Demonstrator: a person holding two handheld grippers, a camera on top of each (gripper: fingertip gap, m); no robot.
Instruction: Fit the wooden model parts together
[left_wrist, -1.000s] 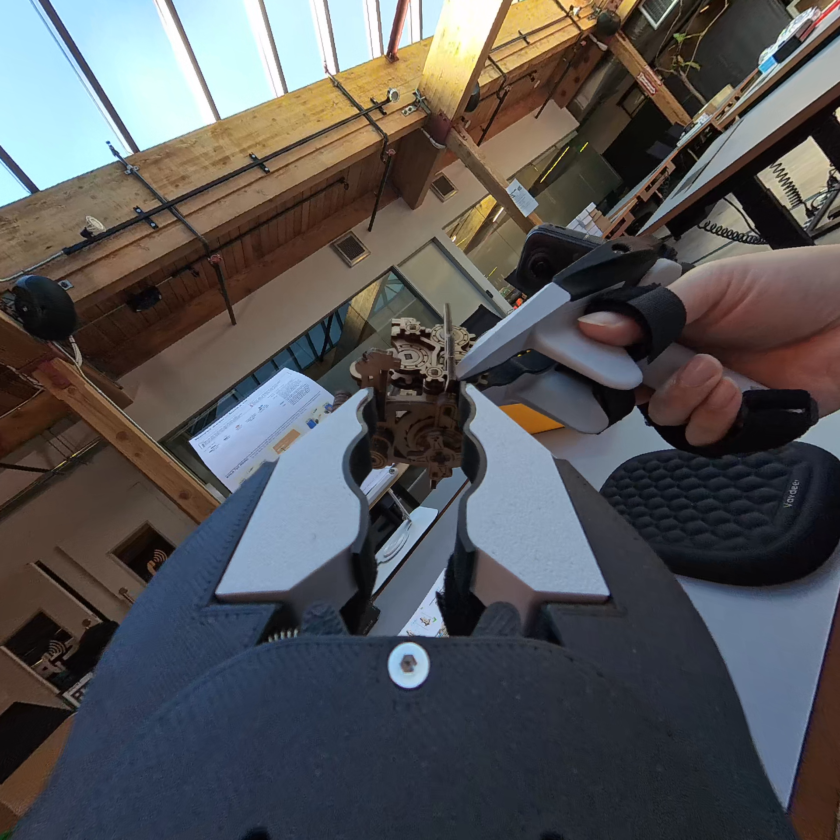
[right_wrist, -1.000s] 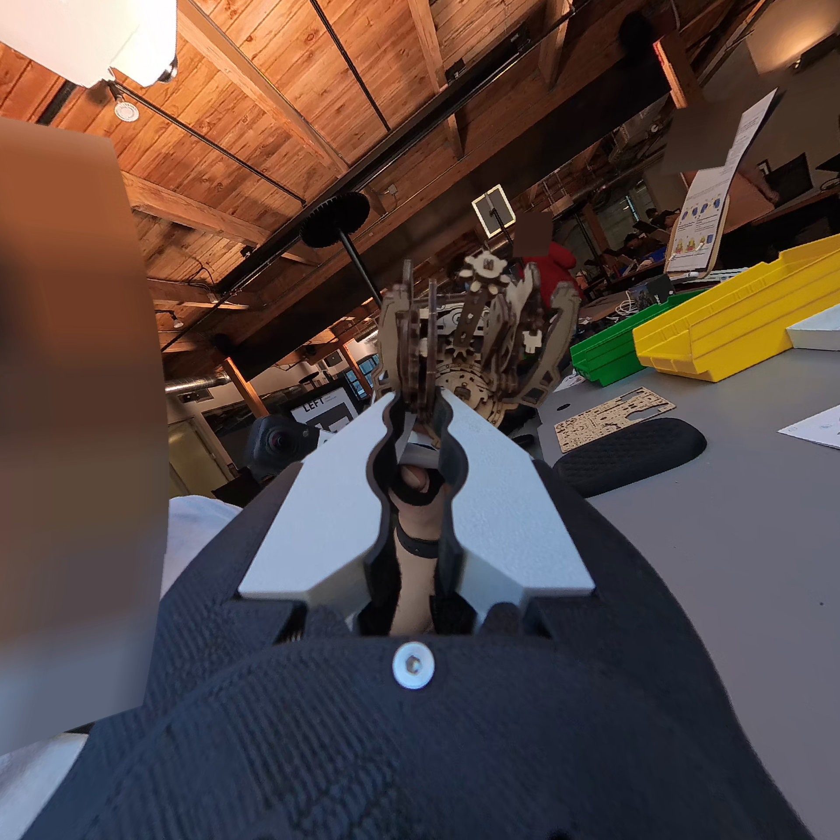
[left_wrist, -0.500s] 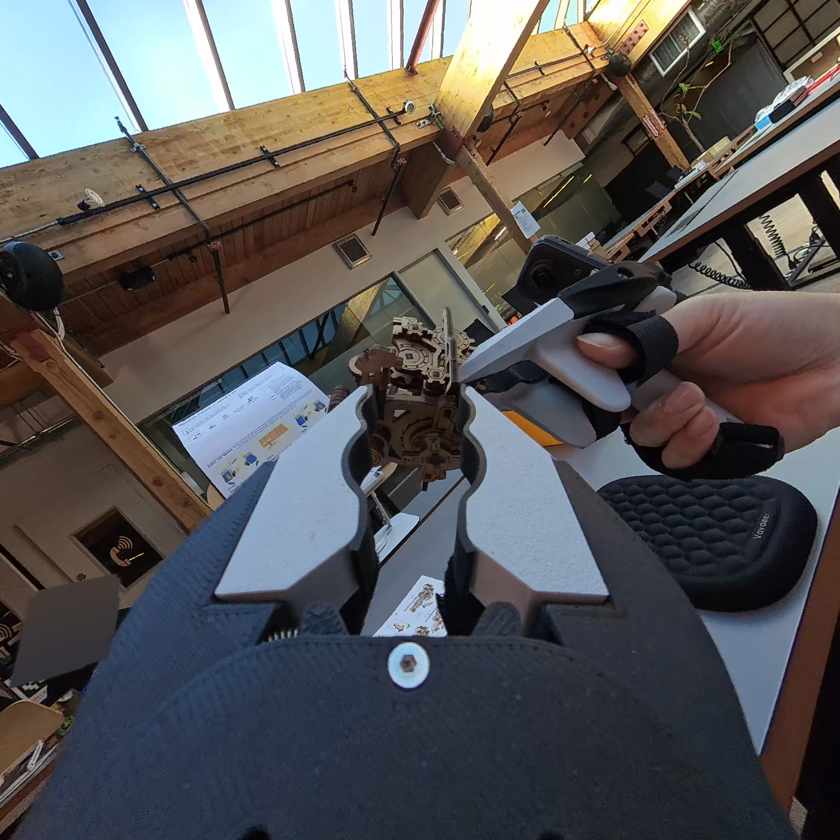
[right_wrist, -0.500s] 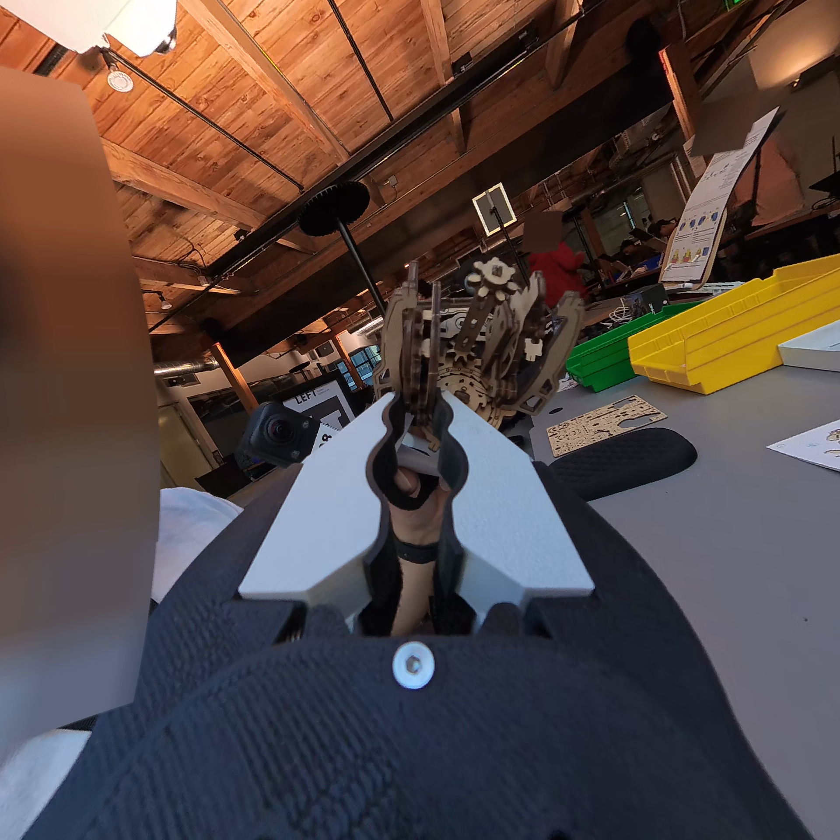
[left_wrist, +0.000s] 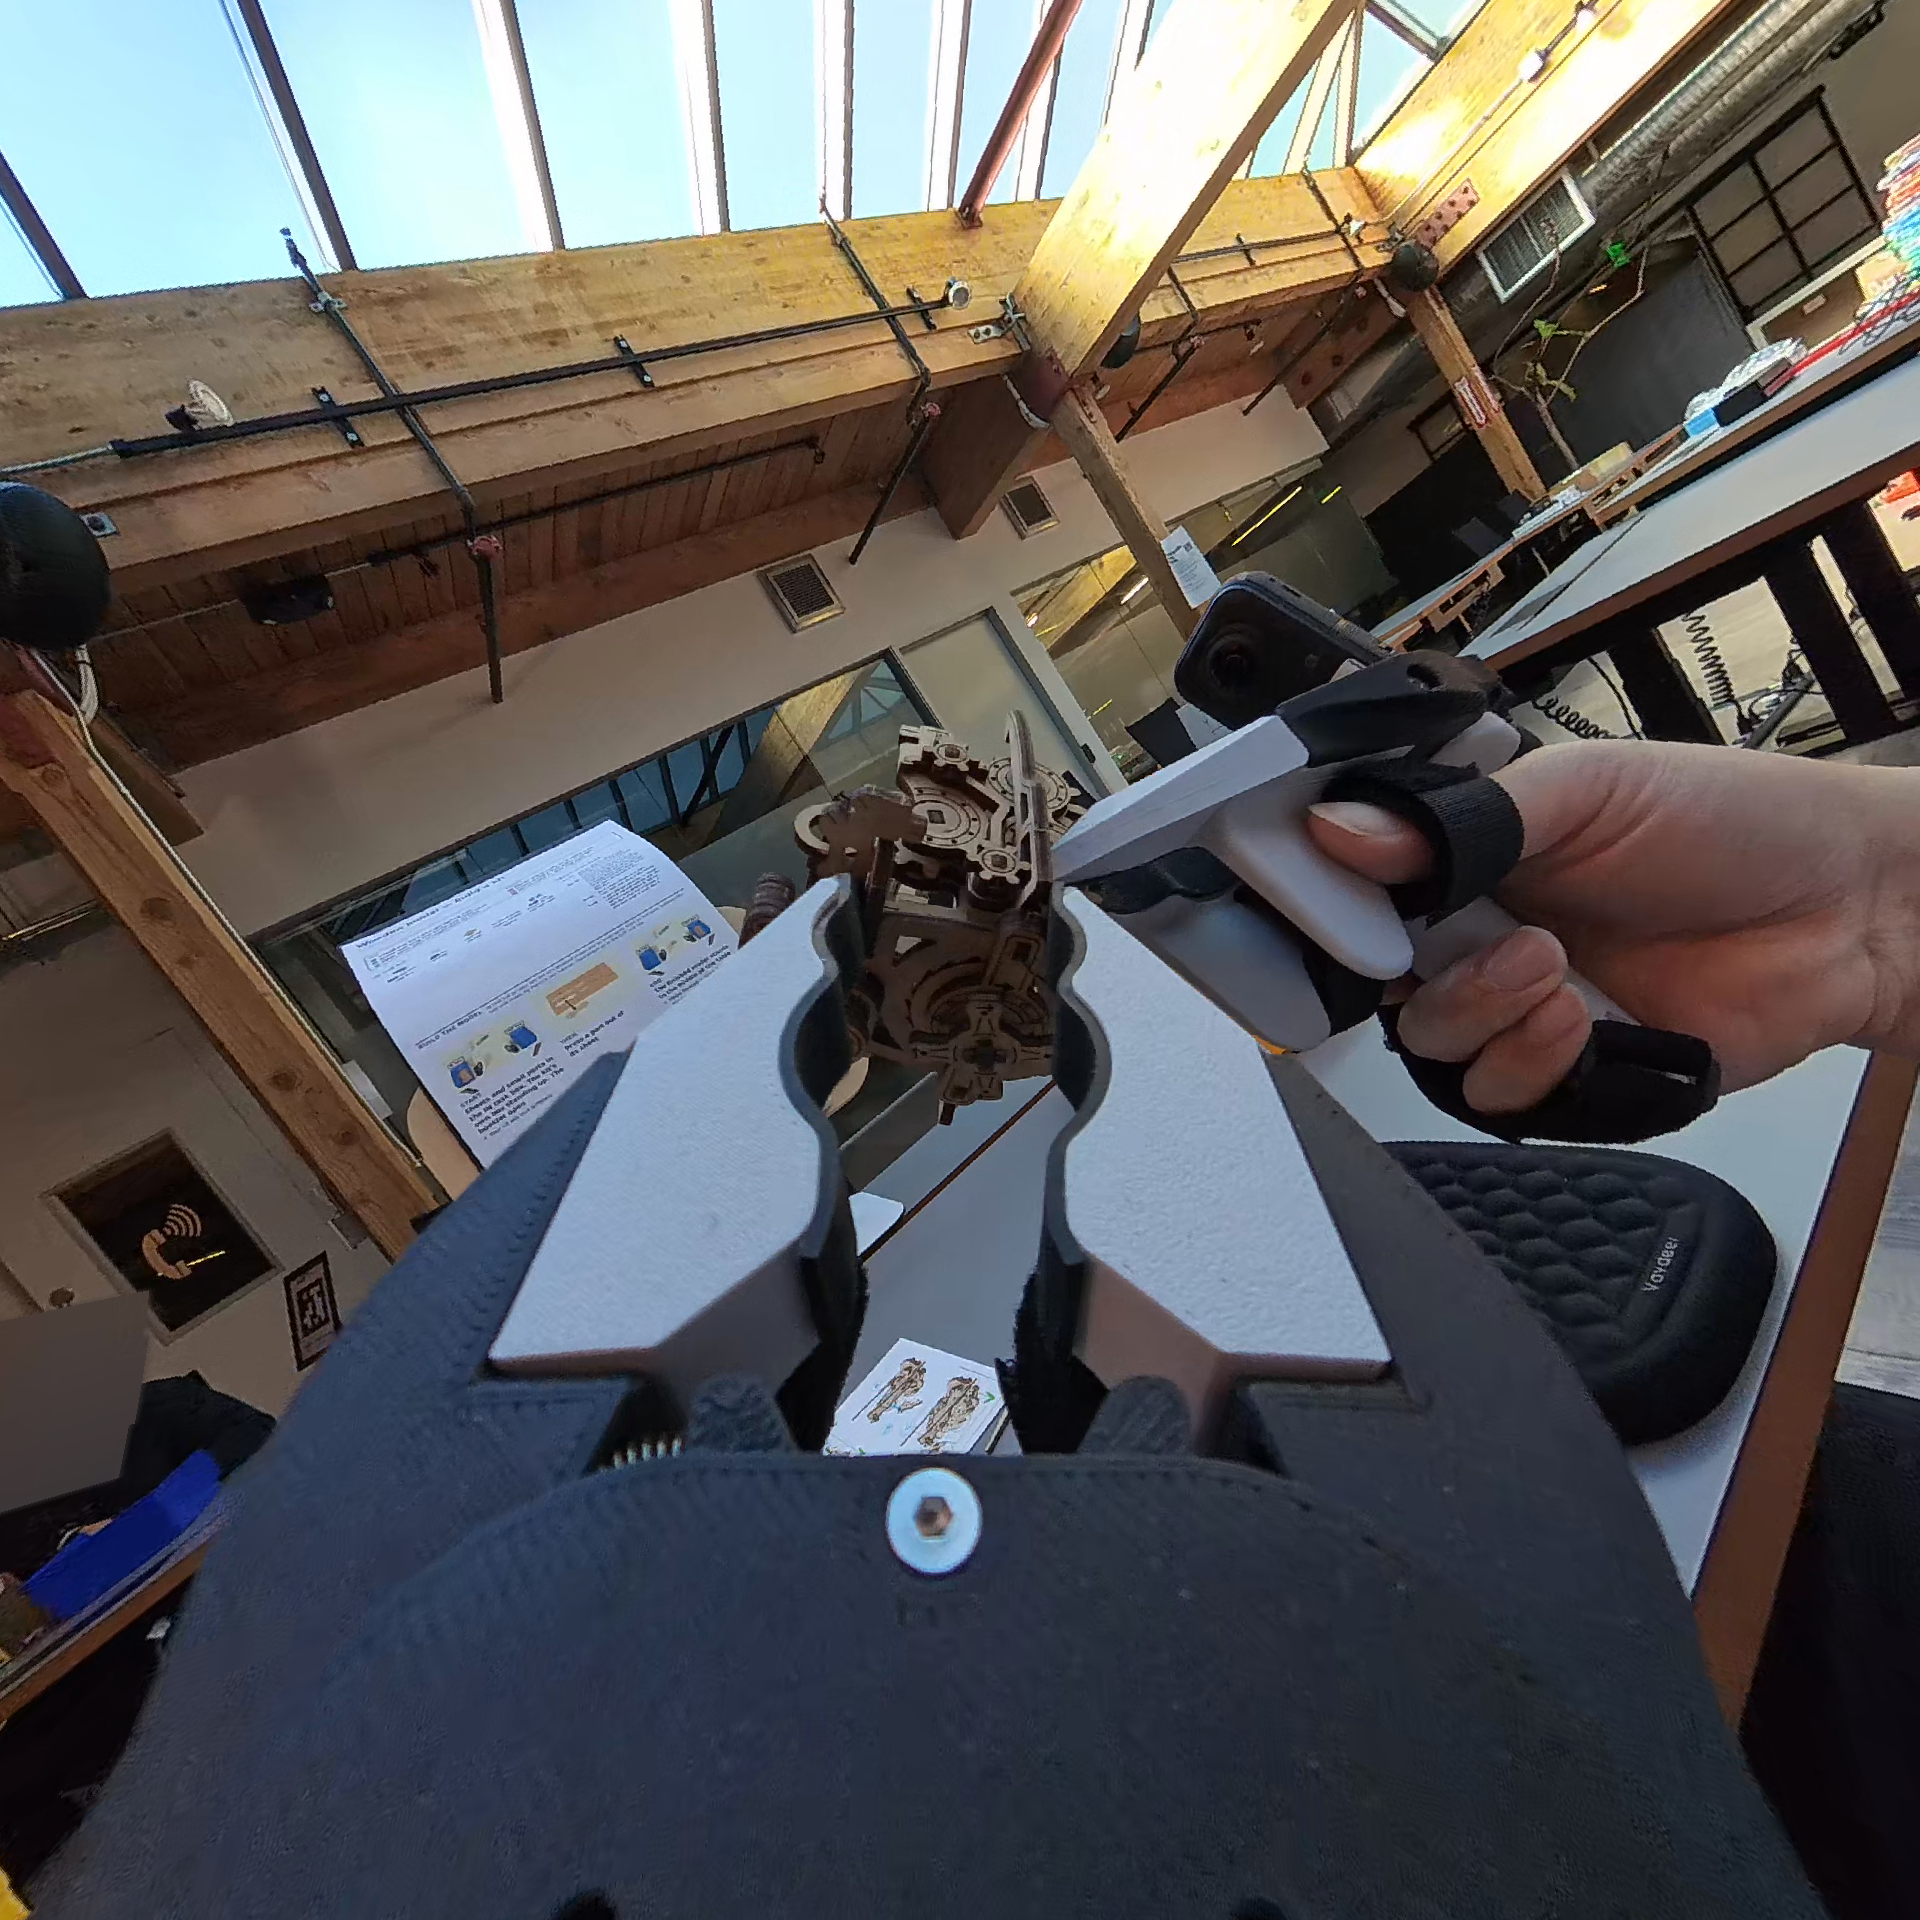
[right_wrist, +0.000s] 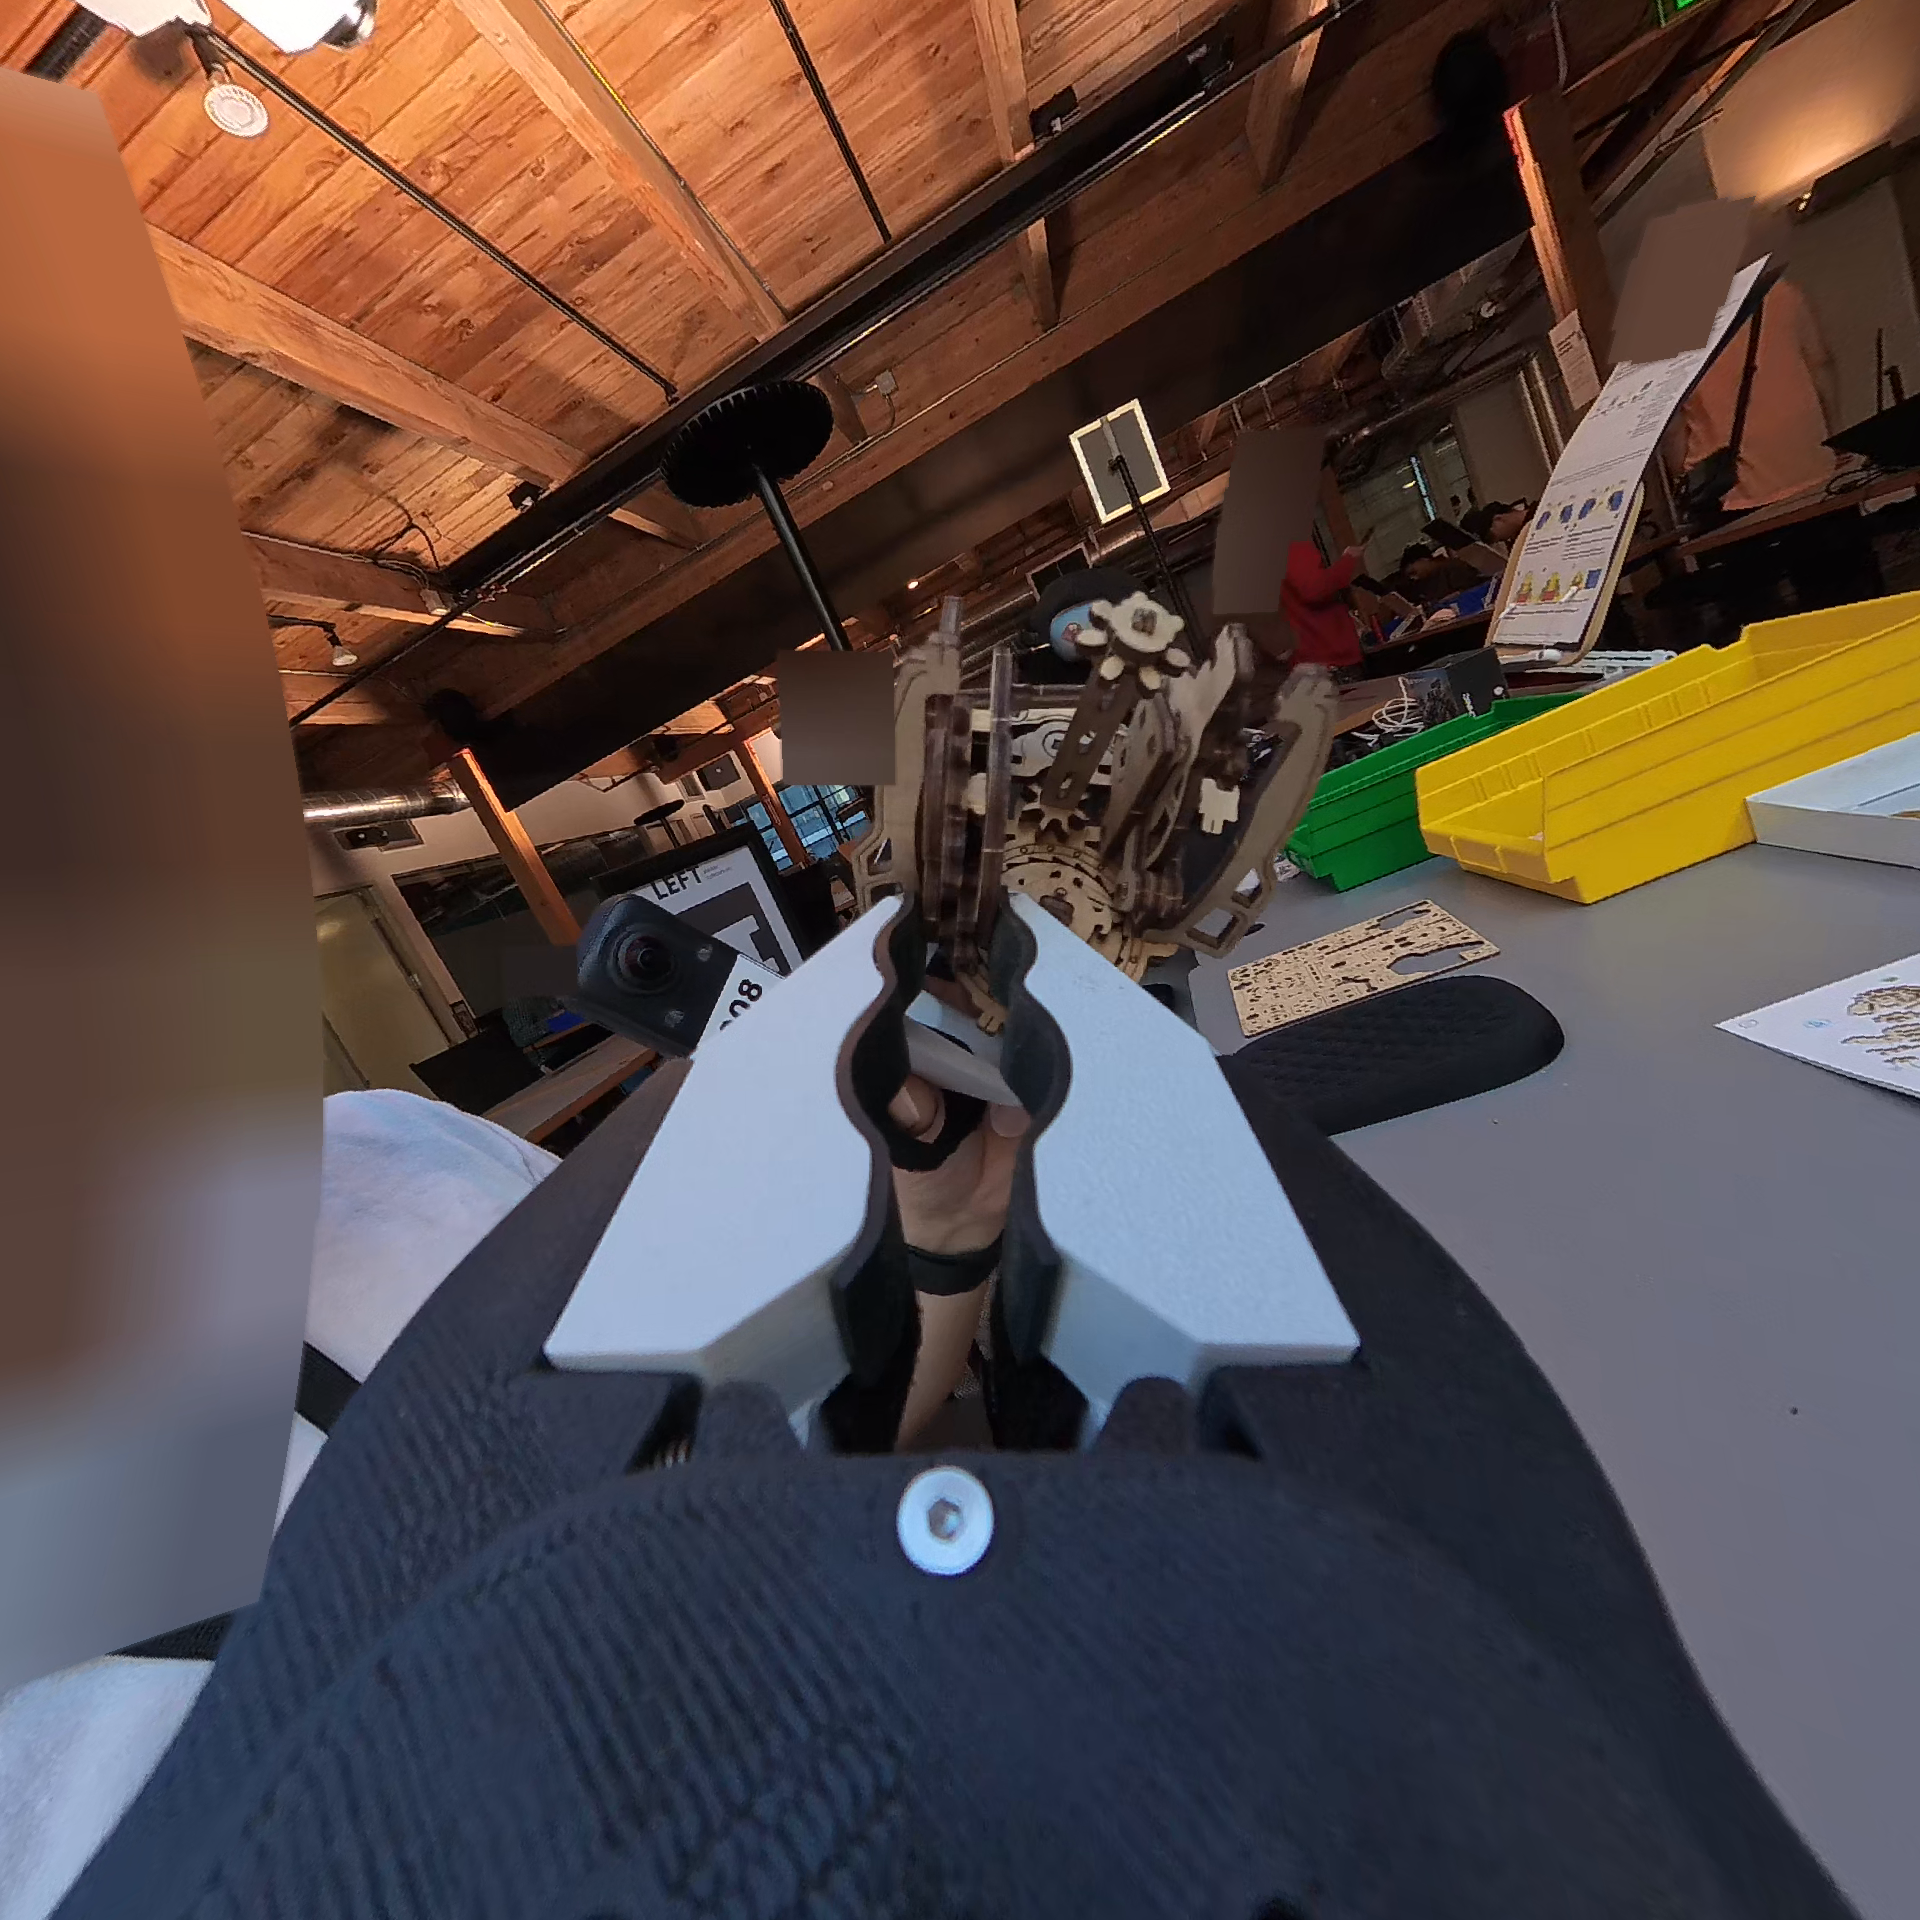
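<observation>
Left gripper (left_wrist: 951, 940) clamps the wooden model (left_wrist: 956, 935); right gripper (right_wrist: 961, 930) pinches its thin disc (right_wrist: 951, 831) — we judge it light, brittle — grip the frame, not the gears.

Wooden model (left_wrist: 951, 940) held up above the tabletop (right_wrist: 1621, 1195), between the fingers of the left claw (left_wrist: 948, 935). Right claw (right_wrist: 961, 940) closed on a thin flat part (right_wrist: 987, 790) at the model's right side. Below and right of the model, on the tabletop: wrist rest (right_wrist: 1403, 1034), cut-out parts sheet (right_wrist: 1351, 961) just behind it, two bins (right_wrist: 1662, 748) farther back, printed sheet (right_wrist: 1839, 1023) at the right edge.
</observation>
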